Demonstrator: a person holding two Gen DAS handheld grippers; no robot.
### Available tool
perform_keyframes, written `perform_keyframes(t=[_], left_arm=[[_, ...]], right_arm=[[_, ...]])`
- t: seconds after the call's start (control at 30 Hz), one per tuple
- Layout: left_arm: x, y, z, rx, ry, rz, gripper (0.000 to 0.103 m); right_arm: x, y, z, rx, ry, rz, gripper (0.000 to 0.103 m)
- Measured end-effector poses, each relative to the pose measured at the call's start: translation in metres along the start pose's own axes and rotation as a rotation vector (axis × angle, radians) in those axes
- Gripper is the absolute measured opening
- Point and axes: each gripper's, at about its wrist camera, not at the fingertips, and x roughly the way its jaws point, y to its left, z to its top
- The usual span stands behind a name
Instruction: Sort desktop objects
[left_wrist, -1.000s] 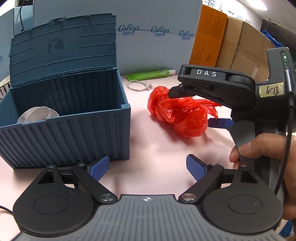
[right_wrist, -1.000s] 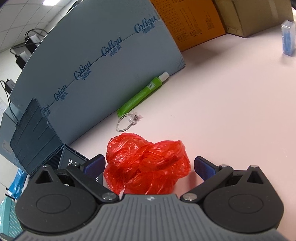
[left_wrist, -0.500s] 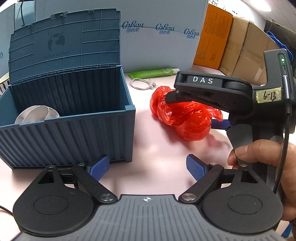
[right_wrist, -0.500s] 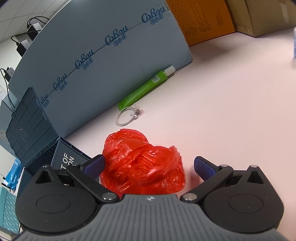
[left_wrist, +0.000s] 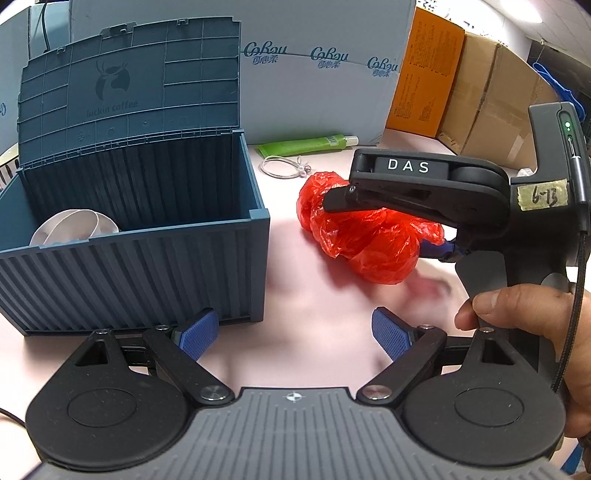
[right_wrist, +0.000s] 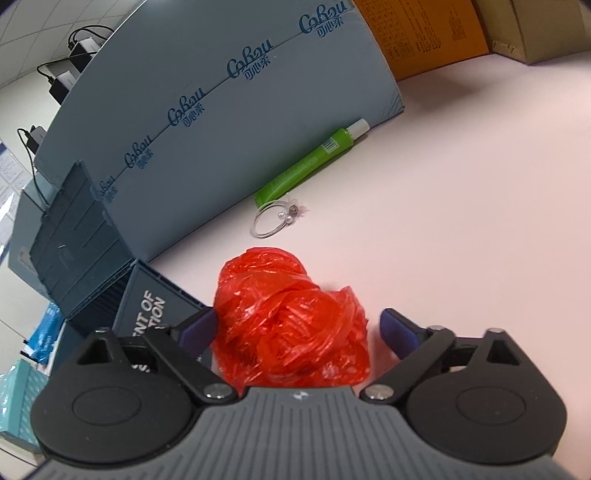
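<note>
So, from your left wrist view you see what the right one cannot: your right hand (left_wrist: 524, 332) wrapped on the handle, and your right claw (right_wrist: 295, 328) from the side, its black body over the crumpled red plastic bag (left_wrist: 365, 240). That view also looks into the dark blue ribbed plastic crate (left_wrist: 147, 258), lid standing up, with a white curled strip (left_wrist: 74, 225) lying inside at the left. Your left claw (left_wrist: 295, 332) hangs over bare pink table (left_wrist: 325, 314) with its jaws wide apart and nothing between them.

From the right wrist view you get the bag head-on: it sits on the table between the 2 blue pads, the left pad (right_wrist: 195, 328) against the plastic, the right one just clear of it. The jaws are closing. Beyond the bag lie a silver wire bangle with beads (right_wrist: 273, 218) and a green tube with a white cap (right_wrist: 310, 162), against the grey-blue printed carton (right_wrist: 221, 122).

Compared with 1 second ago, the bag fills more of the gap and the pads stand nearer together; the crate also looms larger in the left view.
</note>
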Motion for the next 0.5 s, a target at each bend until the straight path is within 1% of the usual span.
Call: perform_keyframes(t=[0.1,0.17,0.27,0.5], left_arm=[[-0.002,-0.002,0.000,0.003,0.000,-0.007,0.089],[-0.003,-0.004,0.000,0.008,0.000,-0.012,0.089],[-0.006,-0.006,-0.001,0.013,-0.003,-0.020,0.089],[-0.011,-0.009,-0.004,0.011,0.005,-0.041,0.089]], right_arm=[[-0.002,-0.001,-0.002,0.023,0.023,0.034,0.070],[-0.004,0.000,-0.005,0.031,0.033,0.050,0.066],[-0.009,0.000,-0.007,0.044,0.034,0.064,0.064],[-0.023,-0.003,-0.013,0.063,0.033,0.074,0.064]])
